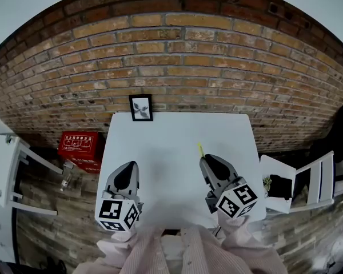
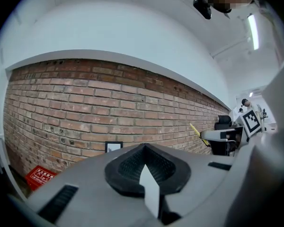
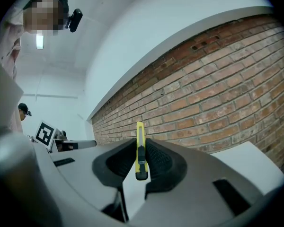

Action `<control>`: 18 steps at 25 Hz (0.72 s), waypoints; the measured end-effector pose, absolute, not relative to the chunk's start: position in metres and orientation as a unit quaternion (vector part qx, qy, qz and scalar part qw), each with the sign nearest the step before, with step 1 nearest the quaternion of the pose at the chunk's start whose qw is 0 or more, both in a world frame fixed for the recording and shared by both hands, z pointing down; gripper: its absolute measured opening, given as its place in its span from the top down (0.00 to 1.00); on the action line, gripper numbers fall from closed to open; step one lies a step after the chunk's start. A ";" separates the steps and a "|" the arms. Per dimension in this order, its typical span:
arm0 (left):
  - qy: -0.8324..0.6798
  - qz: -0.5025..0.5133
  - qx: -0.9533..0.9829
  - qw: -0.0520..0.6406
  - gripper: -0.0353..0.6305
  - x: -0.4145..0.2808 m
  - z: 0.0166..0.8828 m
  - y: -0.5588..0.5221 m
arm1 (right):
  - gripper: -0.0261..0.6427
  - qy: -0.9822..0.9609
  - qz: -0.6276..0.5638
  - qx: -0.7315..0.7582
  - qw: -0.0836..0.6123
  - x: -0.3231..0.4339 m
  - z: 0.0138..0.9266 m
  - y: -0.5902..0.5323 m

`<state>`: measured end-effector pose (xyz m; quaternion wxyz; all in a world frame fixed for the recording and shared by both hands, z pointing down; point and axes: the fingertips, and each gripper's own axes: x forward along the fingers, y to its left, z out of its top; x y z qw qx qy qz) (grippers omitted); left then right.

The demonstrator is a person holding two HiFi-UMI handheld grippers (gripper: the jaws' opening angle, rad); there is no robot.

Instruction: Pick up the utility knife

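Observation:
A slim yellow utility knife [image 3: 140, 150] stands on edge between the black pads of my right gripper [image 3: 140, 161], which is shut on it; its tip pokes out past the jaws. In the head view the knife's yellow end [image 1: 200, 149] shows beyond the right gripper [image 1: 210, 165], held above the white table [image 1: 177, 136]. From the left gripper view the knife [image 2: 195, 130] appears as a yellow sliver at the right. My left gripper [image 2: 144, 167] is shut with nothing in it, and sits at the table's near left in the head view [image 1: 127, 174].
A small black-framed picture [image 1: 141, 107] leans on the brick wall at the table's far edge. A red box [image 1: 78, 145] lies on the floor at left, and a white folding chair [image 1: 300, 182] stands at right. White furniture [image 1: 6, 170] stands at far left.

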<state>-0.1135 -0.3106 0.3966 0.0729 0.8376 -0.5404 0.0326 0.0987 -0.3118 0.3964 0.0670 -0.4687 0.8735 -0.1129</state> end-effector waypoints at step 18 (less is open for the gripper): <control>-0.550 0.010 0.835 0.036 0.96 -0.120 0.361 -0.305 | 0.87 0.860 -0.067 -0.492 0.116 0.123 0.354 -0.304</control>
